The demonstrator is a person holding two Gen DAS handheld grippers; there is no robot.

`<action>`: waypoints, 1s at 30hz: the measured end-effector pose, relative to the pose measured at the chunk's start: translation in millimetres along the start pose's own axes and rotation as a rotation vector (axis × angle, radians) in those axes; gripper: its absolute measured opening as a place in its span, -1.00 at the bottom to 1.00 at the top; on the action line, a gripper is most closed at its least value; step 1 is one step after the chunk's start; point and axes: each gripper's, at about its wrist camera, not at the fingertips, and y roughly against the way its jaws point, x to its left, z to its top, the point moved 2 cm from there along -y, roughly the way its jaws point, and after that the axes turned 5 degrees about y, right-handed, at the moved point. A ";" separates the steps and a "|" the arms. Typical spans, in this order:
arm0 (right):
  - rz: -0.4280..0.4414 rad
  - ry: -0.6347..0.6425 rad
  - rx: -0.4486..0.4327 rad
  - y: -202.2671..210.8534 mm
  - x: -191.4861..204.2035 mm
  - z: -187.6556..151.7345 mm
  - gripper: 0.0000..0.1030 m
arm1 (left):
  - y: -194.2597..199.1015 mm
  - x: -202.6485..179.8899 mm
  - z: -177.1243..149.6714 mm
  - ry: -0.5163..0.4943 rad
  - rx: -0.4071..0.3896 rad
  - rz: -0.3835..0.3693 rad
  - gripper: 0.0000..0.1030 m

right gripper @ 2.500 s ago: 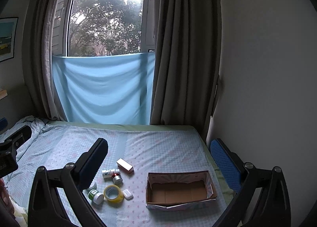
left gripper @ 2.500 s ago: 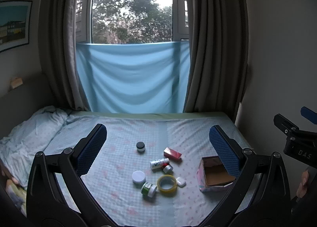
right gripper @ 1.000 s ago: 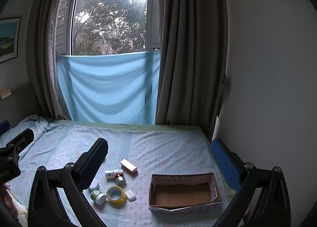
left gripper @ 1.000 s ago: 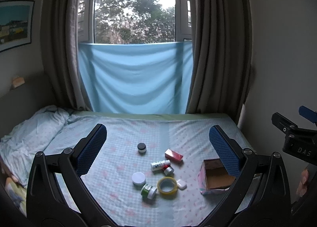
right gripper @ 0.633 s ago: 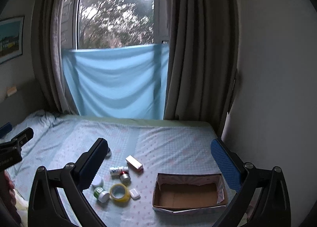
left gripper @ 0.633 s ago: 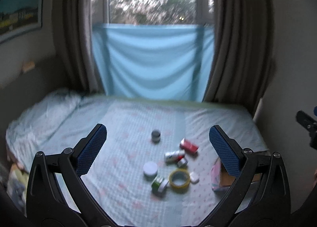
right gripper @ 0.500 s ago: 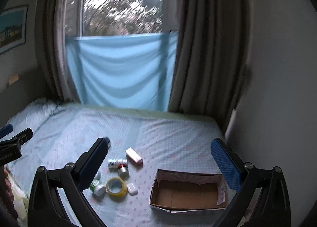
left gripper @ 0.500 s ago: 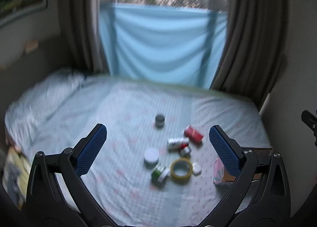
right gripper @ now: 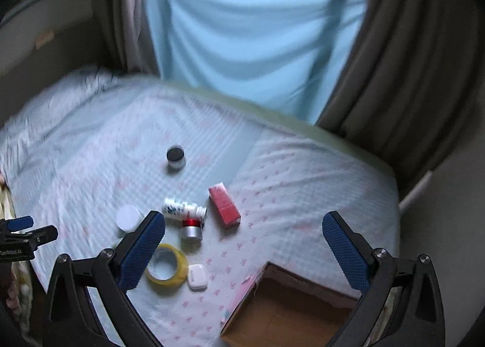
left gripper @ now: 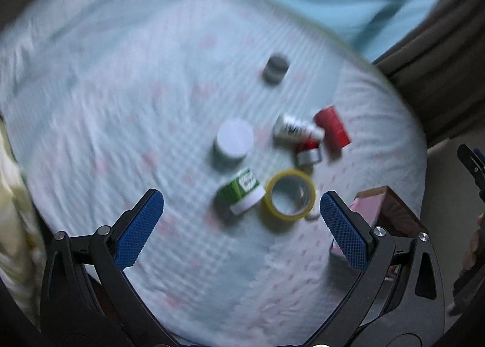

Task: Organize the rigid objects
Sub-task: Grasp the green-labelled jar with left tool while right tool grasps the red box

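both grippers are hanging spread wide and empty over the bed (left gripper: 91,104): left gripper (left gripper: 242,225) low in its frame, right gripper (right gripper: 244,244) likewise. yellow tape roll (left gripper: 289,199) is lying mid-frame beside a green bottle (left gripper: 241,192); cardboard box (right gripper: 291,313) is sitting open at lower right.

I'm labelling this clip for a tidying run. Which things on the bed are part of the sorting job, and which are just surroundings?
Job: cardboard box, tape roll, green bottle, white jar, red box, white bottle, silver-and-red cap, dark-lidded jar, small white case.

Surroundings: blue cloth, curtains, bedsheet.
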 end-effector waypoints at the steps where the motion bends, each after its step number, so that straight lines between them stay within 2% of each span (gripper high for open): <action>1: 0.017 0.019 0.021 -16.3 0.2 1.2 1.00 | -11.7 2.2 0.2 0.028 0.029 -0.003 0.99; 4: 0.067 0.081 0.105 -72.2 1.2 7.5 1.00 | -64.5 11.4 3.7 0.140 0.132 -0.013 0.99; 8: 0.108 0.169 0.238 -147.9 4.2 11.6 1.00 | -118.0 15.3 3.5 0.244 0.226 -0.003 0.99; 15: 0.151 0.312 0.406 -249.7 15.5 11.9 0.99 | -177.9 23.1 -1.1 0.369 0.317 0.010 0.95; 19: 0.183 0.366 0.520 -292.5 22.9 2.3 0.73 | -202.7 27.5 -4.7 0.417 0.357 0.025 0.94; 22: 0.195 0.407 0.561 -312.2 28.4 -3.5 0.72 | -216.6 31.2 -10.5 0.462 0.387 0.027 0.90; 26: 0.197 0.451 0.612 -332.7 32.2 -7.7 0.64 | -232.0 31.1 -18.0 0.498 0.420 0.022 0.68; 28: 0.200 0.458 0.639 -340.4 33.1 -8.6 0.40 | -237.2 29.0 -20.2 0.495 0.430 0.021 0.54; 29: 0.209 0.458 0.651 -343.5 33.6 -9.1 0.33 | -239.2 27.5 -21.0 0.495 0.430 0.016 0.53; 30: 0.223 0.457 0.668 -346.5 34.7 -10.2 0.18 | -239.8 25.9 -21.1 0.490 0.424 0.019 0.53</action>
